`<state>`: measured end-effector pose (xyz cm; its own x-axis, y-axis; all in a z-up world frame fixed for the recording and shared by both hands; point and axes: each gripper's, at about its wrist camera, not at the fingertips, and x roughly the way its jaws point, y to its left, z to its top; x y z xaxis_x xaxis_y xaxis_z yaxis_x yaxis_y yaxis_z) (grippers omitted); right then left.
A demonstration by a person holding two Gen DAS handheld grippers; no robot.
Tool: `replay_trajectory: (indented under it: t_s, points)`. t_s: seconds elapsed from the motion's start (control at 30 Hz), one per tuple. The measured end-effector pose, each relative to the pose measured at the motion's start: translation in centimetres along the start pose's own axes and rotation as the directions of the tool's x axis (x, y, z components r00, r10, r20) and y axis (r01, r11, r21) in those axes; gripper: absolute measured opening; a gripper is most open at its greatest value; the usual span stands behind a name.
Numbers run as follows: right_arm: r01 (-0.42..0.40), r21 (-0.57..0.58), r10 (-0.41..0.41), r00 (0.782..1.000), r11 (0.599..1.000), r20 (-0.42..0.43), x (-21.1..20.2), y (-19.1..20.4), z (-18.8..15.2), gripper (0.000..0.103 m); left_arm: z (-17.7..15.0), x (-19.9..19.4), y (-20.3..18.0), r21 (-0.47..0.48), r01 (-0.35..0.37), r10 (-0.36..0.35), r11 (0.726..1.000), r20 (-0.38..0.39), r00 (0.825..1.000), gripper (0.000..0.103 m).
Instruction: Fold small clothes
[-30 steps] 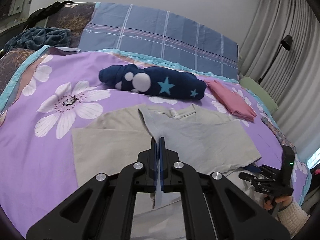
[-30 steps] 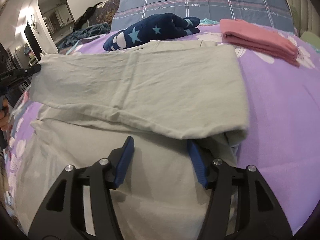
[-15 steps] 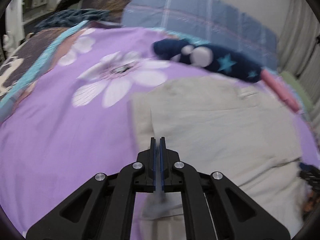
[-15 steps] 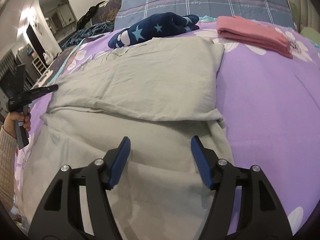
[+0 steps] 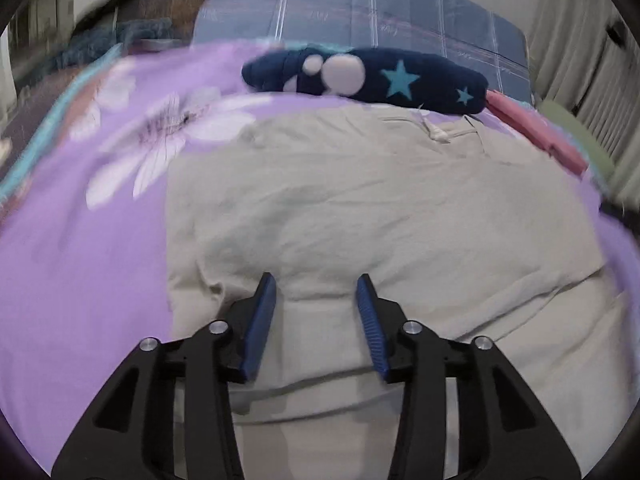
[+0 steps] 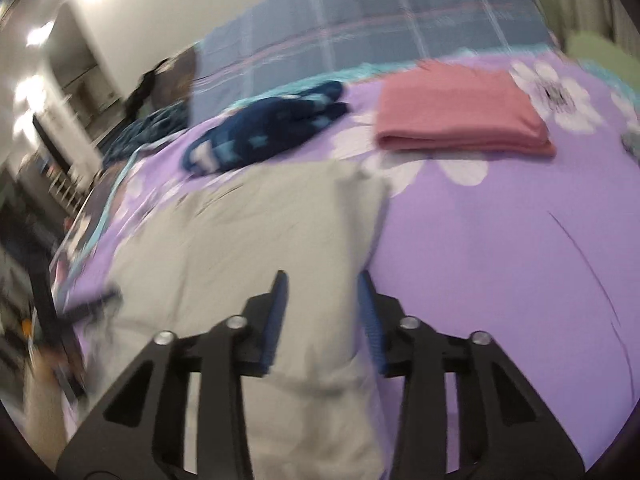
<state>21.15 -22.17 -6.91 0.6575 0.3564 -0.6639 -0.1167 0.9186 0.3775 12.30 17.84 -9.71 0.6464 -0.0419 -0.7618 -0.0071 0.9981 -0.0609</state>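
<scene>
Left gripper [image 5: 316,286] jaws just opened; right gripper [image 6: 323,284] jaws closing.

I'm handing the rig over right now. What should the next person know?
Left tool: open, has just been opening, beige garment lying below it, not gripped.
Right tool: open over the garment's right edge, jaws just closing, no grip yet.
Done: garment folded over once on the purple floral bedspread; folded pink garment and rolled navy star-print garment lie behind it.
Left: further folds.
</scene>
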Motion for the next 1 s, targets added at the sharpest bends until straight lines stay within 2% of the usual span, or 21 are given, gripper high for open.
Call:
replay_trajectory:
  t_s: [0.13,0.17,0.2,0.27,0.3,0.33,0.37,0.47,0.53,0.6,0.7,0.8,0.9,0.97,1.0]
  points:
    - [-0.008,0.092,0.011,0.999,0.996,-0.04,3.8,-2.3,2.8,0.033,0.0,-0.2,-0.6,0.019,-0.03,0.031,0.999,-0.004,1.0,0.048]
    - [-0.024,0.109,0.03,0.998,0.994,-0.056,4.8,-2.6,3.3,0.035,-0.1,-0.2,-0.5,0.019,-0.031,0.031,0.999,-0.006,1.0,0.048]
    - [-0.052,0.124,0.062,0.995,0.991,-0.076,5.8,-2.8,3.7,0.047,-0.2,-0.1,-0.5,0.021,-0.032,0.033,0.999,-0.007,0.999,0.048]
    - [-0.056,0.109,0.064,0.996,0.992,-0.069,6.7,-2.2,3.9,0.05,-0.1,0.0,-0.3,0.022,-0.035,0.035,0.999,-0.005,0.999,0.049]
    - [-0.04,0.081,0.045,0.997,0.996,-0.069,6.9,-1.7,4.1,0.035,-0.1,0.0,-0.4,0.023,-0.037,0.037,0.999,-0.005,0.999,0.049]
    - [-0.026,0.013,0.027,0.997,1.0,-0.076,7.1,-0.4,4.2,0.003,0.0,0.0,-0.4,0.024,-0.038,0.038,0.999,-0.005,0.999,0.049]
    - [-0.004,-0.02,0.003,0.998,1.0,-0.063,6.7,0.3,4.3,0.004,0.0,0.0,-0.4,0.025,-0.039,0.039,0.999,-0.004,0.999,0.049]
    - [0.101,-0.049,-0.097,0.992,0.994,0.074,3.8,0.7,5.1,0.002,0.0,0.0,-0.6,0.028,-0.043,0.043,0.999,-0.002,0.999,0.049]
    - [0.222,-0.033,-0.219,0.973,0.974,0.076,3.9,-0.6,5.6,0.0,0.0,0.0,-0.6,0.03,-0.047,0.047,0.998,-0.002,0.999,0.049]
    - [0.255,-0.016,-0.255,0.967,0.967,0.011,4.8,-2.3,5.4,0.0,0.0,0.0,-0.6,0.03,-0.046,0.046,0.998,-0.001,0.999,0.049]
    - [0.128,0.037,-0.129,0.992,0.991,0.015,2.8,-3.5,3.6,0.001,0.0,0.0,-0.6,0.025,-0.04,0.04,0.999,0.001,0.999,0.049]
    - [0.072,-0.023,-0.072,0.997,0.997,0.038,0.2,-2.0,1.0,0.004,0.0,0.0,-0.6,0.025,-0.039,0.039,0.999,-0.001,0.999,0.05]
    - [-0.036,-0.132,0.036,0.999,0.991,-0.001,-1.8,1.3,-3.2,0.006,0.0,0.0,-0.5,0.024,-0.037,0.037,0.999,0.001,0.999,0.05]
    - [-0.032,-0.2,0.025,0.999,0.979,-0.037,-1.8,2.4,-5.0,0.016,0.0,-0.1,-0.5,0.021,-0.031,0.031,0.999,0.004,1.0,0.051]
    - [0.033,-0.255,-0.051,0.997,0.966,-0.066,-0.9,3.1,-6.6,0.019,0.0,-0.2,-0.4,0.019,-0.027,0.027,0.999,0.005,1.0,0.052]
